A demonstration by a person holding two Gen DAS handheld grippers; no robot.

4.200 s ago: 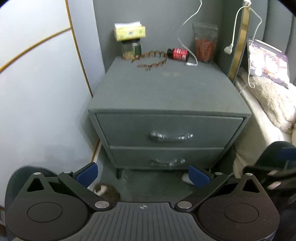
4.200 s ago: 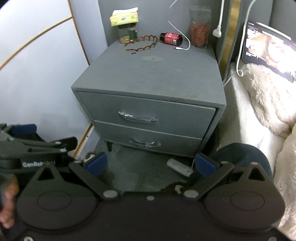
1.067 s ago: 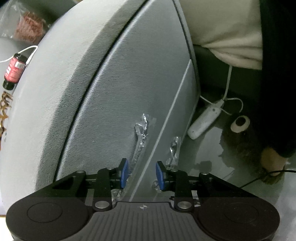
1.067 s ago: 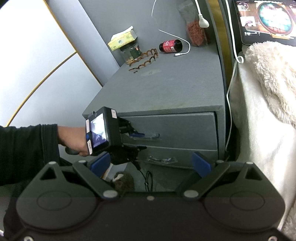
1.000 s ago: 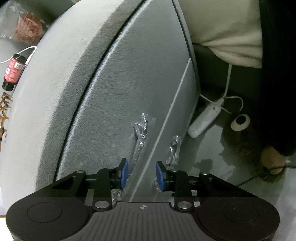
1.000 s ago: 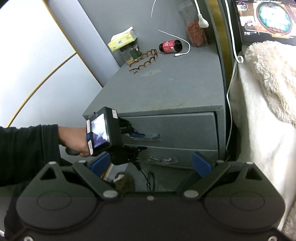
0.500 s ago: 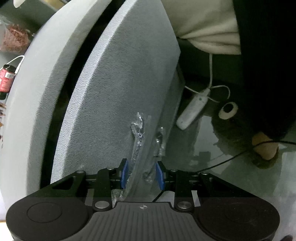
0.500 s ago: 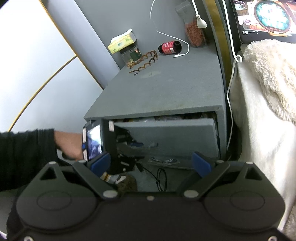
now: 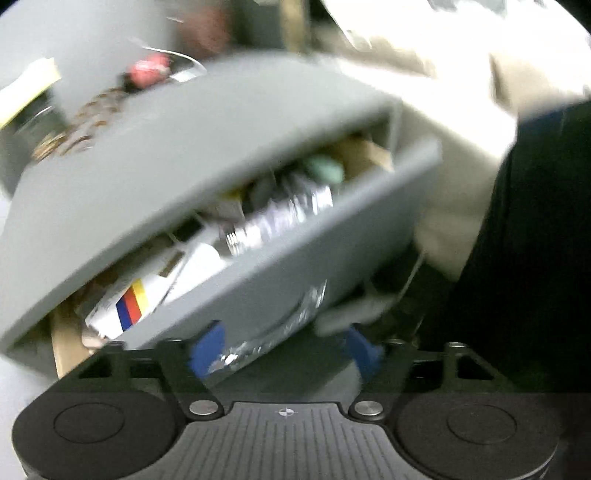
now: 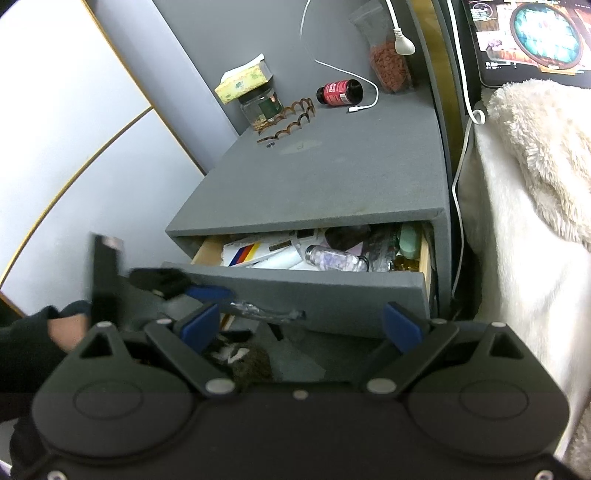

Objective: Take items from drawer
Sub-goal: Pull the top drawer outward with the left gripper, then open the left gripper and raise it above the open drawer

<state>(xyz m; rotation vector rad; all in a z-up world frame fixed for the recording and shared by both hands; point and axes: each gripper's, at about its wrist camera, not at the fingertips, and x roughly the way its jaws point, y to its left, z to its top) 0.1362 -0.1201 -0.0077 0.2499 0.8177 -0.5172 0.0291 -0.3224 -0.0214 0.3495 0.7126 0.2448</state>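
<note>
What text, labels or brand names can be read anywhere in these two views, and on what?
No text reads clearly.
Red bottle on the nightstand: white label print, too small.
Glass jar: green label, unreadable.
Tissue box: pattern only, no legible words.
Striped white box in the open drawer: print blurred.
Tablet screen: captions too small.

A grey nightstand (image 10: 332, 177) stands against a grey wall (image 10: 207, 40); white gold-trimmed panels (image 10: 66, 122) flank its left, a fluffy cream blanket (image 10: 535, 155) its right.
</note>
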